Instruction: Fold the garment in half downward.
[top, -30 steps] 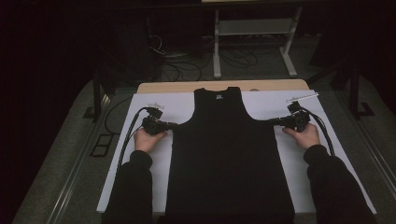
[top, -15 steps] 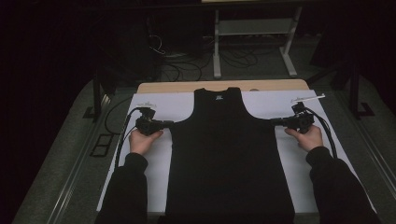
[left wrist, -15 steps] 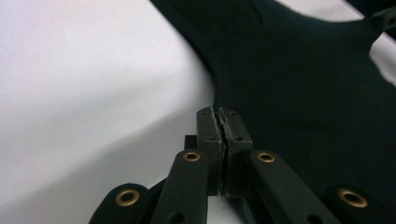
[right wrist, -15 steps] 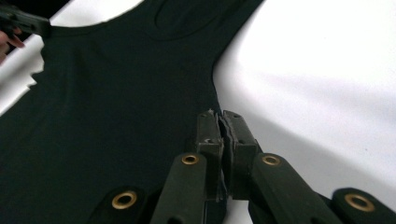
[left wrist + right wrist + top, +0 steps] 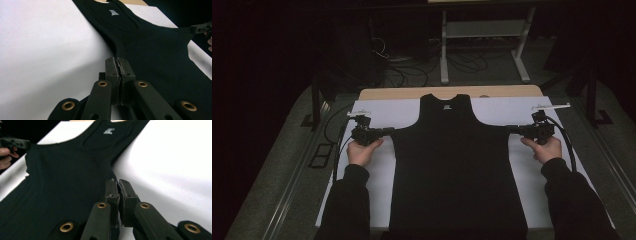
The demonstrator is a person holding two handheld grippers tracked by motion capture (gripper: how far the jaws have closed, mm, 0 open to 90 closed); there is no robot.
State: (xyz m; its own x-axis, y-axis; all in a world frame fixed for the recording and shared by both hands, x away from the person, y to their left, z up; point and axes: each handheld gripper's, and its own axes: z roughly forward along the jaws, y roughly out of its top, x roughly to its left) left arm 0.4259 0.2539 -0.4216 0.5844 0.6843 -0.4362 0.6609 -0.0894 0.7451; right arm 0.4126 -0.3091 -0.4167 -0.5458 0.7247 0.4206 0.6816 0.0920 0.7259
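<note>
A black sleeveless top [image 5: 457, 170] lies flat on a white sheet [image 5: 377, 112], neck away from me, with a small white label [image 5: 113, 12] inside the collar. My left gripper [image 5: 390, 131] is shut on the top's left underarm edge, and the pinched fabric shows between its jaws in the left gripper view [image 5: 119, 62]. At the opposite underarm edge my right gripper [image 5: 510, 129] is shut in the same way, as the right gripper view [image 5: 117, 183] shows. The cloth is stretched taut between them.
The white sheet covers a wooden table [image 5: 492, 91] whose far edge shows beyond the collar. Cables [image 5: 569, 145] trail from both grippers. A metal stand [image 5: 482, 35] and loose wires [image 5: 412, 67] sit on the dark floor behind the table.
Both hands have drifted slightly outward and risen a little, drawing the top's chest wider between them. Both grips stay closed on the fabric.
</note>
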